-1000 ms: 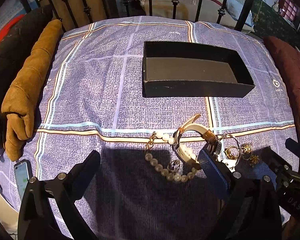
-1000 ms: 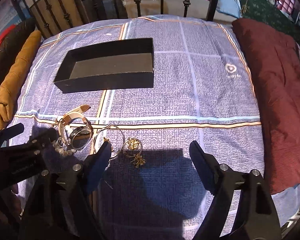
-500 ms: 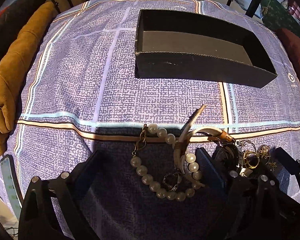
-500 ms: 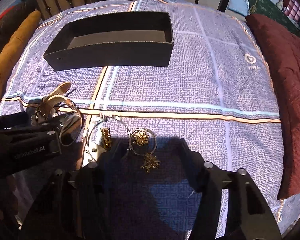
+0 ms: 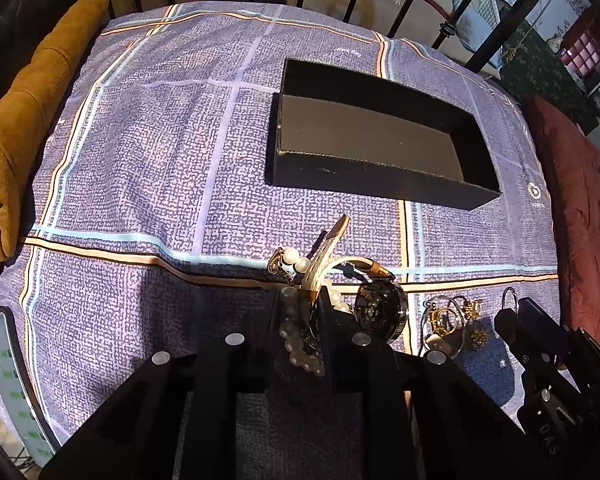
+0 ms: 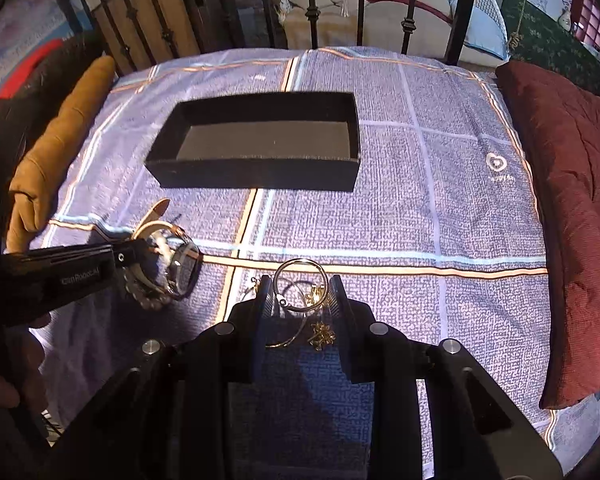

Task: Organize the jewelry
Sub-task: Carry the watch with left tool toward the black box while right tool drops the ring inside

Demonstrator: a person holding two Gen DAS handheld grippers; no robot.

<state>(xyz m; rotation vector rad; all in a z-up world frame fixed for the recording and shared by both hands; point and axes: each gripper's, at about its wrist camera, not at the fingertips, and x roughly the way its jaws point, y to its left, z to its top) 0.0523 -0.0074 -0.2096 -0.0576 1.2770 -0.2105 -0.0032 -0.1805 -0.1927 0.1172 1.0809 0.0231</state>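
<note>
Jewelry lay in two small heaps on the bed [image 6: 440,184], on the purple checked cover just short of one empty black box [image 6: 260,178]. The left heap was one watch [image 5: 380,310] tangled with one pearl bracelet [image 5: 296,332]; the right heap held two thin hoops [image 6: 300,286] and some small gold pieces [image 6: 320,332], too knotted to count.

Two tongs were at work. The left tongs [image 5: 300,334] had just been closing and now pinched the pearl bracelet and the pale watch strap together, the watch face just beside the right-hand finger. The right tongs [image 6: 300,308] had also been closing, with the hoops and gold pieces between the fingers; whether the pads actually pressed on them I could not tell.

To do this step well, I judged each grip should be firm on a solid part before lifting, since beads and loose hoops slip easily. A slow, straight lift would show whether the tangle came along whole. Then each load should travel low over the box and be let go inside its walls.
</note>
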